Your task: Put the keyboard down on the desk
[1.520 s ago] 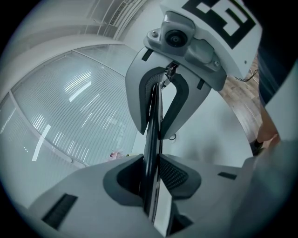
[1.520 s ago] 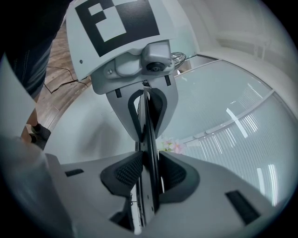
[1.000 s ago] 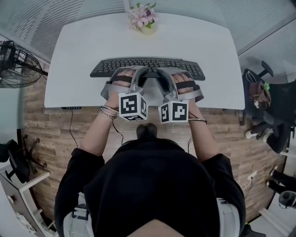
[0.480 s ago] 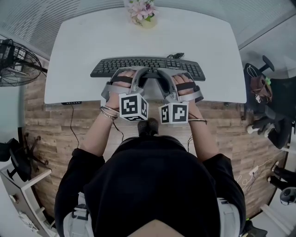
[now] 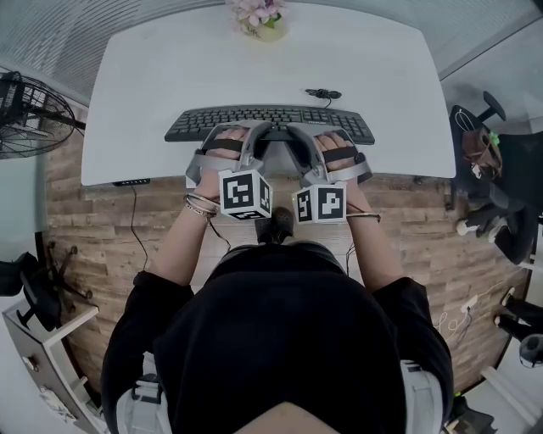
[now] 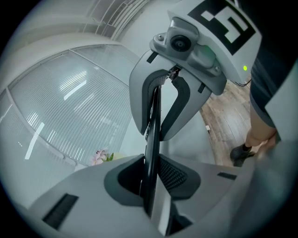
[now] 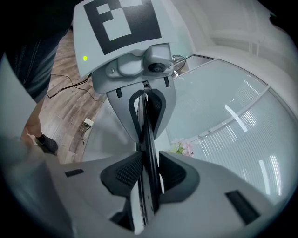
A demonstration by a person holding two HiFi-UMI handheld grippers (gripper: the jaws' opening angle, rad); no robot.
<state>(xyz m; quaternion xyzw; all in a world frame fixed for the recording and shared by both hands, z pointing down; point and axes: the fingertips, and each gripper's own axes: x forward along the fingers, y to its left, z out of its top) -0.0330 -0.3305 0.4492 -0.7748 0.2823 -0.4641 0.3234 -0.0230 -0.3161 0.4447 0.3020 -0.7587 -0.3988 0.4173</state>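
A pot of flowers (image 5: 259, 15) stands at the far edge of the white counter (image 5: 170, 76), well apart from everything else. A small coiled black cable (image 5: 323, 93) lies just beyond the far right part of the keyboard (image 5: 270, 121). A fan (image 5: 30, 114) stands off the counter's left end, over the wooden floor (image 5: 110, 220).

The keyboard stretches left to right across the near middle of the counter, parallel to its near edge. Whether it rests on the surface or hangs just above it cannot be told.

The left tool (image 6: 150, 179) clamps the keyboard's near long edge just left of its middle. The right tool (image 7: 148, 179) clamps it just right of the middle, beside the other. Both sets of jaws stand narrow, pads pressed on the thin black slab, which runs edge-on between them.
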